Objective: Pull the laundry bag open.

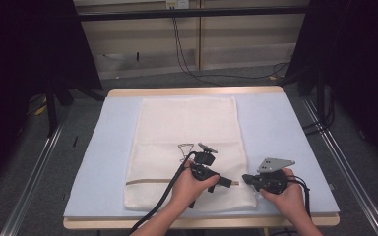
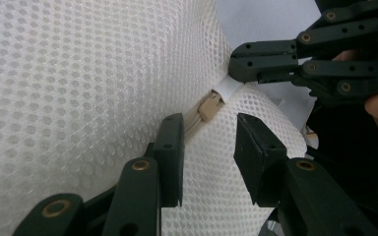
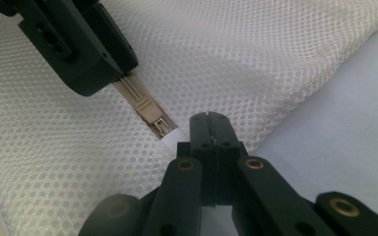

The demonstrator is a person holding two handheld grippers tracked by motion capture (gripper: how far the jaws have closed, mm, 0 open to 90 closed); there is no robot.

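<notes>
A white mesh bag [image 1: 187, 132] lies flat on the pale blue table [image 1: 285, 128]. A beige zipper [image 1: 147, 181] runs across the bag near its front end. The zipper's beige slider [image 2: 208, 107] sits at the right end of the track, beside a white tab [image 2: 228, 88]. My right gripper [image 3: 207, 120] is shut on that white tab [image 3: 173, 136] at the bag's right edge. My left gripper [image 2: 208, 128] is open and low over the mesh, its jaws on either side of the zipper track just behind the slider [image 3: 150, 110]. Its pads are not pressing on anything.
The two grippers [image 1: 225, 182] [image 1: 246, 178] nearly meet tip to tip at the bag's front right corner. The table's wooden front edge [image 1: 202, 222] lies just below the hands. Black cables [image 1: 187, 54] run over the floor behind the table, and dark curtains stand at both sides.
</notes>
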